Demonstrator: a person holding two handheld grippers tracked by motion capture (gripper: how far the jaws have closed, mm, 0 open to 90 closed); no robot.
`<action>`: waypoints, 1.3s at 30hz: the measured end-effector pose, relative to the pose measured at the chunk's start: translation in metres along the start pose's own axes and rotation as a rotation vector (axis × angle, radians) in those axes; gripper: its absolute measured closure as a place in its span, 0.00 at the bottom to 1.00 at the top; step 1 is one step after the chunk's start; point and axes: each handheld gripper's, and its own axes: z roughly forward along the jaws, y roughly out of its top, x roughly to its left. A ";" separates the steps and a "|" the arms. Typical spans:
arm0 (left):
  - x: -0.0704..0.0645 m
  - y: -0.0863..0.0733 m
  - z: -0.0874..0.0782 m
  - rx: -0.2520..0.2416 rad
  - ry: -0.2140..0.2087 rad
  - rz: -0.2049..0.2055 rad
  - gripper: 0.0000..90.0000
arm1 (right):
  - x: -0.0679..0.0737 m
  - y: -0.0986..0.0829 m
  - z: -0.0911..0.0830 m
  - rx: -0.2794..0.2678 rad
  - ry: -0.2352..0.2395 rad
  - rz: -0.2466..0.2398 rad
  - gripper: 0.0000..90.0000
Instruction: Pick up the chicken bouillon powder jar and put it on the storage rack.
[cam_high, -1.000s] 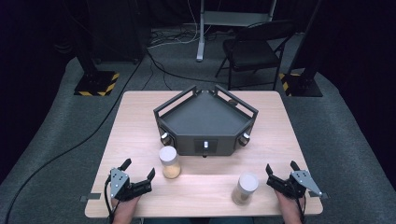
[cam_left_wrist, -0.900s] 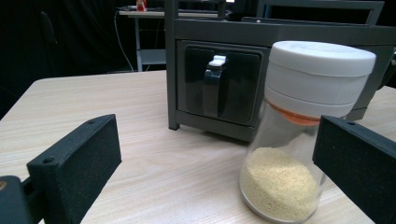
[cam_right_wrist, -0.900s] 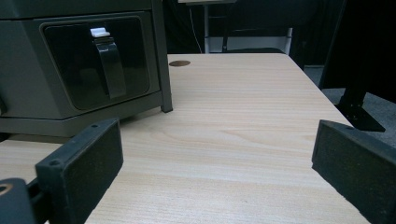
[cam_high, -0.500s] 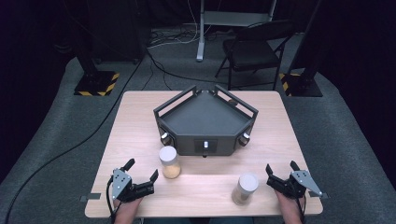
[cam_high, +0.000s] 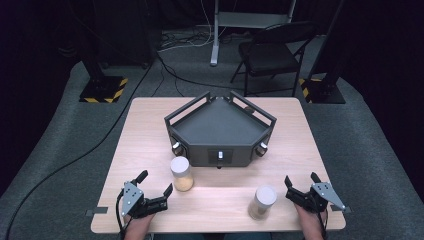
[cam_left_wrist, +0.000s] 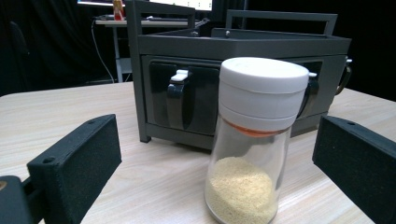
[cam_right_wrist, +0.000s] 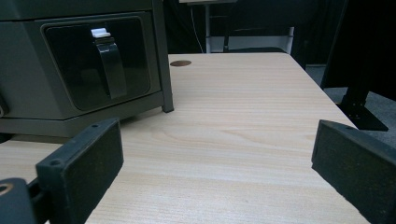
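Two jars and a dark tray-box on the desk (cam_high: 150, 145).
We see the left gripper (cam_high: 154, 187) with jaws apart facing the near jar (cam_left_wrist: 254, 140); the right gripper (cam_high: 301, 184), jaws apart, sits beside the other jar (cam_high: 263, 201), apparently untouched.

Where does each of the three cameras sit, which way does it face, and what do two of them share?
High view: above the person's side, looking forward and down on the table; left gripper and right gripper enter at the bottom.
Left gripper view: low, along open jaws, facing the near jar.
Right gripper view: low, along open jaws, facing bare tabletop.
Shared: the grey drawer unit.
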 end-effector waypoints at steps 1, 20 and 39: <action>0.000 0.000 0.000 0.000 -0.003 0.001 0.01 | 0.000 0.000 0.000 0.000 0.000 -0.002 0.01; -0.004 0.001 0.007 -0.022 -0.018 0.000 0.01 | 0.000 0.000 0.000 0.002 0.001 0.000 0.01; -0.010 0.001 0.029 -0.005 -0.045 0.024 0.01 | 0.000 0.000 0.000 0.003 0.003 -0.001 0.01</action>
